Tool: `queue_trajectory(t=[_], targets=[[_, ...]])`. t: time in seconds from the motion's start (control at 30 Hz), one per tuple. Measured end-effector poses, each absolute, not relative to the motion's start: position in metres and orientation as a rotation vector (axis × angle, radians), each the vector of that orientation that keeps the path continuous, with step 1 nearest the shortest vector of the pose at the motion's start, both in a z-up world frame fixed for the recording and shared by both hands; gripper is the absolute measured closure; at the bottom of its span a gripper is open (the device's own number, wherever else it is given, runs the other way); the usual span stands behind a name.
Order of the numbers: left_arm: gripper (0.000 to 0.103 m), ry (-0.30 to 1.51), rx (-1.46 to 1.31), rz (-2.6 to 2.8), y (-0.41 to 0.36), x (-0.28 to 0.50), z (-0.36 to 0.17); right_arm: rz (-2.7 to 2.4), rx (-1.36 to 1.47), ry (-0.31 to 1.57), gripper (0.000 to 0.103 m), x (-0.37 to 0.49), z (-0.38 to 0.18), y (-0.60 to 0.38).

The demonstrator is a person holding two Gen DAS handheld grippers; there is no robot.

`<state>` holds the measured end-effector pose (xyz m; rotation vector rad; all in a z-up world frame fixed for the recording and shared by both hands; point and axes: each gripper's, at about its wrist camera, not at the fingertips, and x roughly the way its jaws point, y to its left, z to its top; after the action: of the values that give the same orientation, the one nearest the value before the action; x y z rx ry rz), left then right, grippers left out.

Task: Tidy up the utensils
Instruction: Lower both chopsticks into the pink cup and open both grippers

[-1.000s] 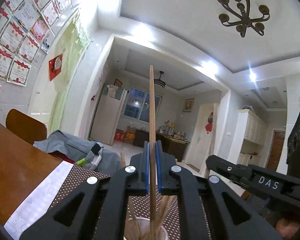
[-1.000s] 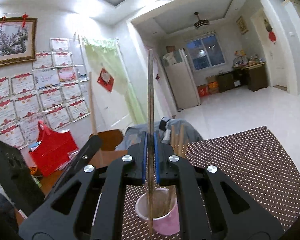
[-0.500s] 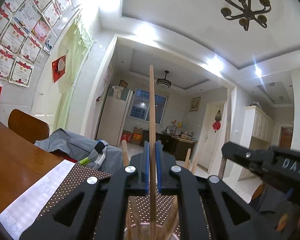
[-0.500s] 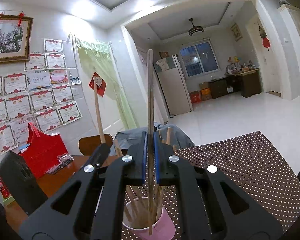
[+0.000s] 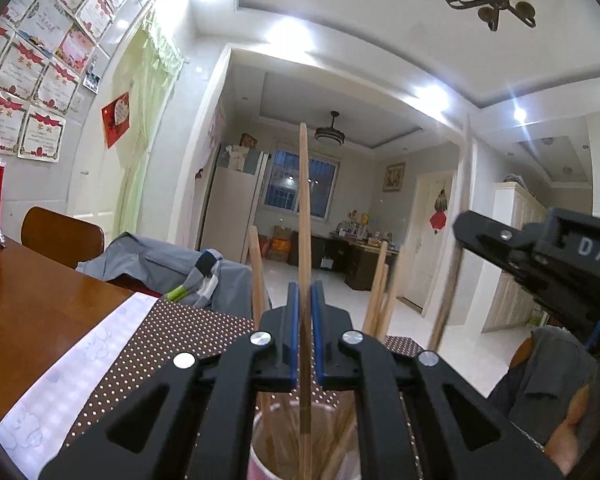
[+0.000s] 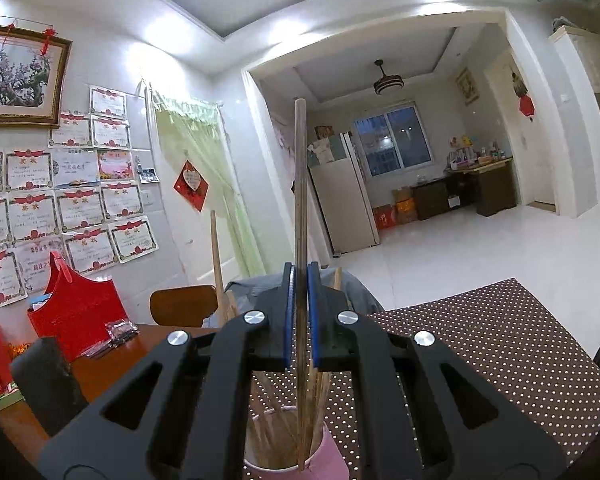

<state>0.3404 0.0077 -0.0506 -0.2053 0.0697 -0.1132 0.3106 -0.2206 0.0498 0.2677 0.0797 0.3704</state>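
Note:
My left gripper [image 5: 305,328] is shut on a light wooden chopstick [image 5: 304,216] held upright, its lower end inside a pink cup [image 5: 260,460] that holds several other chopsticks [image 5: 374,300]. My right gripper [image 6: 300,312] is shut on a darker chopstick [image 6: 300,184], also upright, with its tip down in the same pink cup [image 6: 332,452] among several chopsticks [image 6: 217,264]. In the left wrist view the right gripper's black body [image 5: 548,256] shows at the right edge, close by over the cup.
The cup stands on a brown dotted placemat [image 6: 500,340] over a wooden table [image 5: 28,308]. A red box [image 6: 76,312] and a black object [image 6: 48,380] sit at the table's left. Chairs draped with grey clothing [image 5: 160,264] stand behind. A person's arm [image 5: 568,432] is at lower right.
Both grippers have sunk toward the cup, so the held chopsticks now reach deeper into it. The cup's other chopsticks rise higher in both views.

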Motion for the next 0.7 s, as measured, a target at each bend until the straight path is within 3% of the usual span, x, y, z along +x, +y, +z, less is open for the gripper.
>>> queue_trajectory(t=[0.17, 0.23, 0.7], targets=[[0.095, 0.12, -0.208, -0.124, 0.009, 0.338, -0.054, 0.376, 0.272, 0.06, 0.096, 0.308, 0.049, -0.221], [0.084, 0.135, -0.217, -0.125, 0.01, 0.337, -0.056, 0.379, 0.274, 0.054, 0.096, 0.307, 0.05, -0.221], [0.078, 0.265, -0.164, -0.037, 0.031, 0.312, -0.027, 0.393, 0.26, 0.061, 0.096, 0.308, 0.043, -0.212]])
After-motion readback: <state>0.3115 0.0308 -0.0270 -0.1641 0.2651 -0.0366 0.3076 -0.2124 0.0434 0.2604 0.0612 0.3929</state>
